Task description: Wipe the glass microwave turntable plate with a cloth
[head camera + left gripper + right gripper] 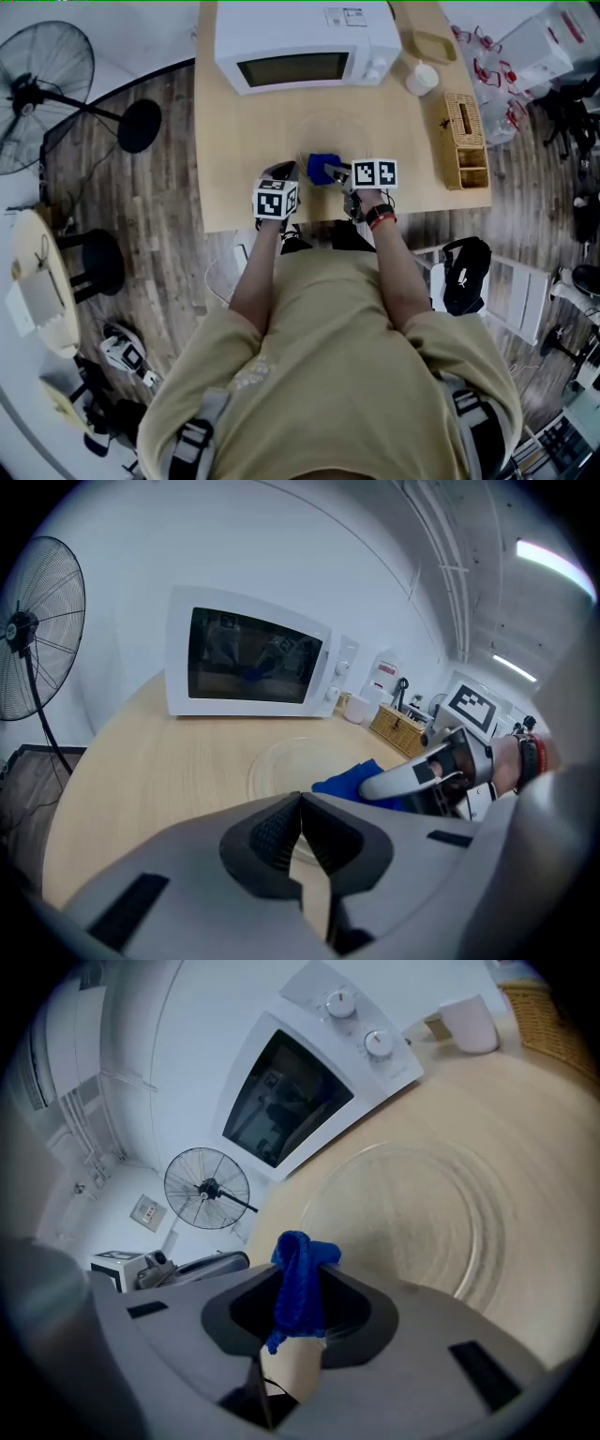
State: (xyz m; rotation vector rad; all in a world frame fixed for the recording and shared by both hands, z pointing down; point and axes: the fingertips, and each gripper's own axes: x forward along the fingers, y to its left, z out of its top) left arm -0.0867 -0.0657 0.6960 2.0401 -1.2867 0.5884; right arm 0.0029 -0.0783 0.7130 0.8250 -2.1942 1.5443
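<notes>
On our right gripper (302, 1288) the fingers pinch the blue cloth (298, 1274); the glass plate (412, 1227) lies on the table (548, 1119) just ahead of them. Our left gripper (298, 829) has its fingers pressed together, empty. We should press the cloth flat and sweep in gentle, overlapping circles.

A wooden table (246, 173) is set on a dark wood floor (173, 234), a black fan (42, 94) is stood by the white wall (281, 546), and long lights (553, 560) are lit above.

White microwave (305, 42) on wooden table (244, 141), cup (422, 78), wicker basket (464, 141), floor fan (42, 94)
</notes>
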